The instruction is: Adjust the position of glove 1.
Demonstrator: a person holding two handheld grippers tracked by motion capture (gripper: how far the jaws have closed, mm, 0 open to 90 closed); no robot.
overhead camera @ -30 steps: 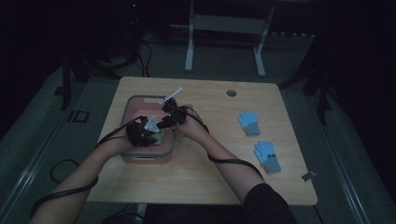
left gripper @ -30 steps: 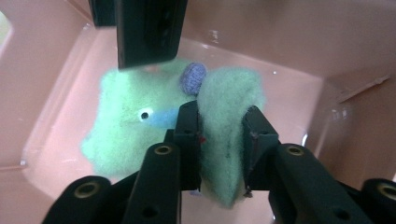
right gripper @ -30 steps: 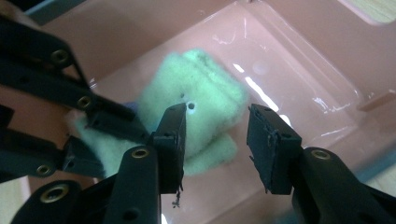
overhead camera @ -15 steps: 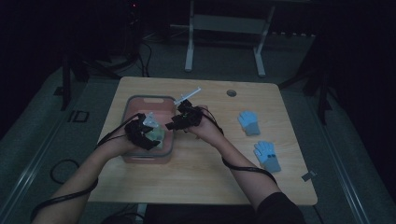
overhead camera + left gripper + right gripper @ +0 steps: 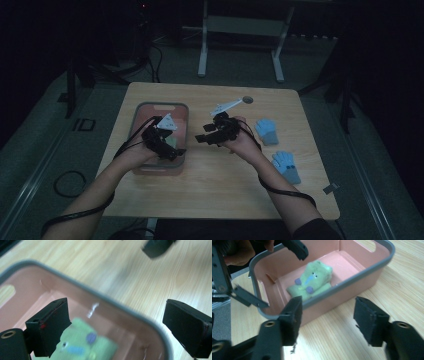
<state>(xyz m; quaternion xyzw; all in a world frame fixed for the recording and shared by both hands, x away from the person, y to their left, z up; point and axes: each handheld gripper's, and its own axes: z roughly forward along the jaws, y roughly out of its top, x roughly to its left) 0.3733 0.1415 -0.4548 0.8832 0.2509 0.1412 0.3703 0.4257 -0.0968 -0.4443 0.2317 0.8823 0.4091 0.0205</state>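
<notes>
Two grippers are seen over the table, both with nothing between the jaws. The left gripper (image 5: pixel 172 150) hangs above the near end of the pink basket (image 5: pixel 181 106); its jaws have just been opening and now stand wide, empty. In the left gripper view the green glove (image 5: pixel 82 345) is seen lying on the basket floor below and between the jaws, untouched. The right gripper (image 5: pixel 206 137) is held over bare table just beside the basket's right wall; its jaws have likewise just been opening and stand apart, holding nothing. From the right gripper view the green glove (image 5: pixel 312 281) is seen flat in the basket (image 5: pixel 362 275), roughly mid-floor.

Judgement: the placing of the green glove appears complete, and the release step is in hand. Two blue gloves (image 5: pixel 266 131) (image 5: pixel 287 166) are left lying on the table at the person's right, well apart from the basket.

Next move, as judged: the right gripper would be carried across to the nearer blue glove, lowered with the jaws wide, and closed on the fabric.
</notes>
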